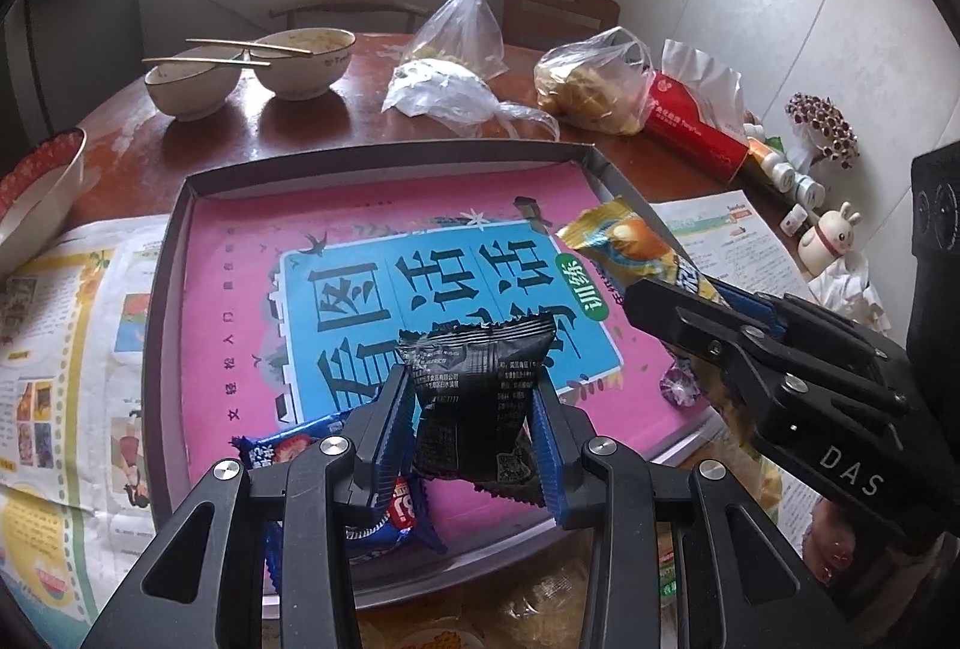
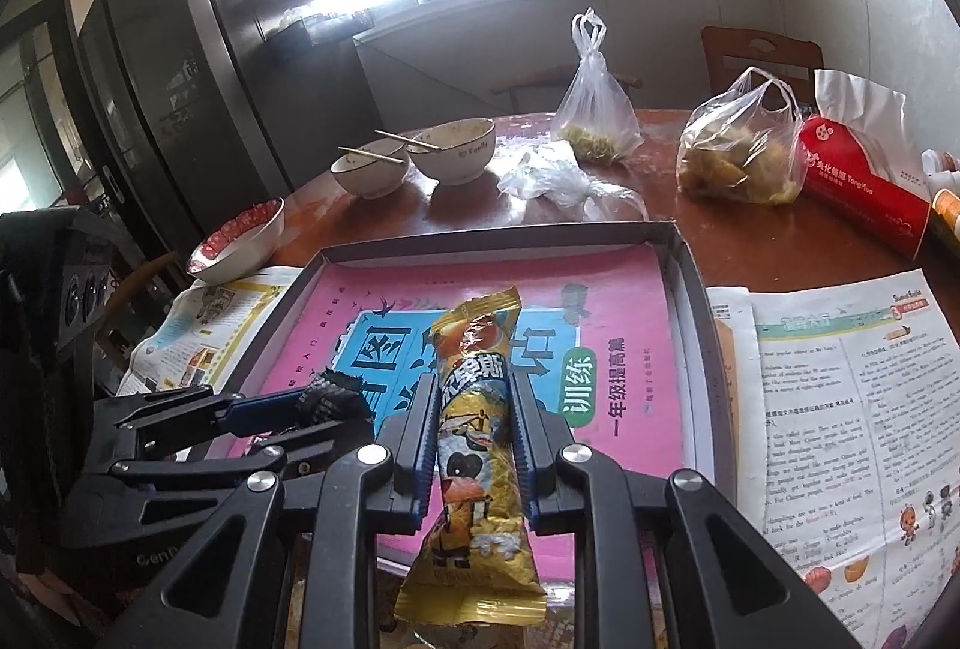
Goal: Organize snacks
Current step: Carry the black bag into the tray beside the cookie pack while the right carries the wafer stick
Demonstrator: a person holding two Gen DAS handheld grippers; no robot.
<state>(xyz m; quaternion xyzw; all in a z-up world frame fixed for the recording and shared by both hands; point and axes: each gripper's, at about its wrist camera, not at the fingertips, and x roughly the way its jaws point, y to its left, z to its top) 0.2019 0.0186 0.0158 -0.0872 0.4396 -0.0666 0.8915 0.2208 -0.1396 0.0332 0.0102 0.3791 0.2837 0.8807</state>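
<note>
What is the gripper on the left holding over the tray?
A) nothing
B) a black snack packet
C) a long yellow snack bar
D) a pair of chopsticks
B: the left gripper has its jaws shut on the black snack packet, above the tray.

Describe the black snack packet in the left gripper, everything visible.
The black snack packet is a small pillow pouch of glossy, crinkled film with serrated end seals, printed with fine white text and a QR code low on its face. It is held upright, clamped on both sides by the left gripper, above the near part of the shallow box lined with a pink book. Its lower end hangs near the blue packet; contact is unclear.
</note>
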